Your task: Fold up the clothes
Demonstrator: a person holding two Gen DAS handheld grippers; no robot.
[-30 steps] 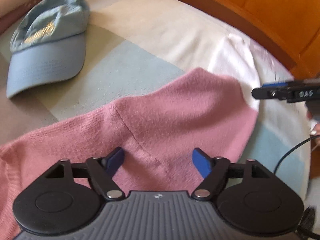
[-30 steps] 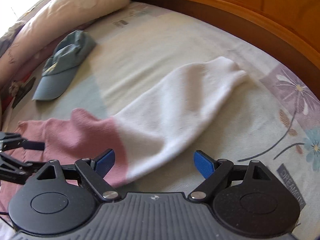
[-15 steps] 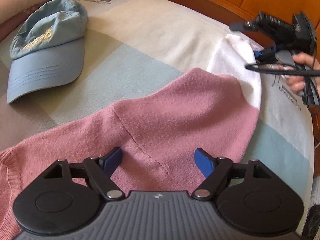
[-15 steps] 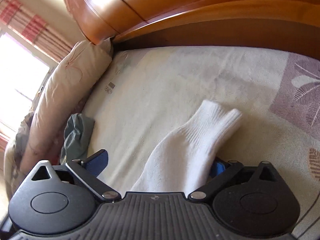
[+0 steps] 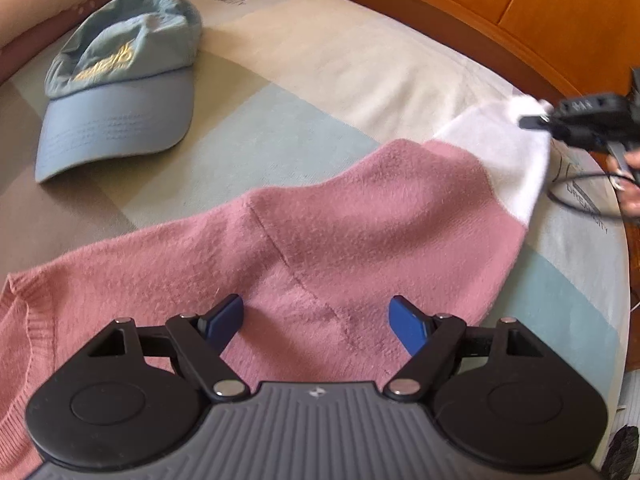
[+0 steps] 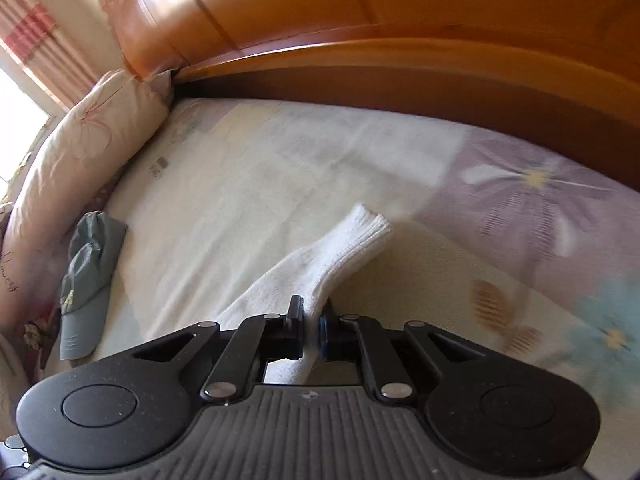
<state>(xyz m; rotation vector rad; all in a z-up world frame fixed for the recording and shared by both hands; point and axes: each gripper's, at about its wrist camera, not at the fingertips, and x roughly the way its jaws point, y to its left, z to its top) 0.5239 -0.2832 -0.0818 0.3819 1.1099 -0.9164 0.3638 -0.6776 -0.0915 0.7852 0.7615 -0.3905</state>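
Observation:
A pink sweater with a white sleeve end lies spread on the bed. My left gripper hovers open over the pink body near a seam, nothing between its blue pads. In the right wrist view my right gripper is shut on the white sleeve a little behind its ribbed cuff, which sticks out past the fingers. In the left wrist view that right gripper shows at the far right, pinching the white sleeve end, with a hand behind it.
A light blue cap lies on the bedspread at the upper left, also the cap in the right wrist view. A pillow lines the left side. A wooden headboard runs along the far edge of the bed.
My right gripper has swung to the sleeve's cuff end and shut on the white sleeve. The left gripper has stayed open over the pink body.

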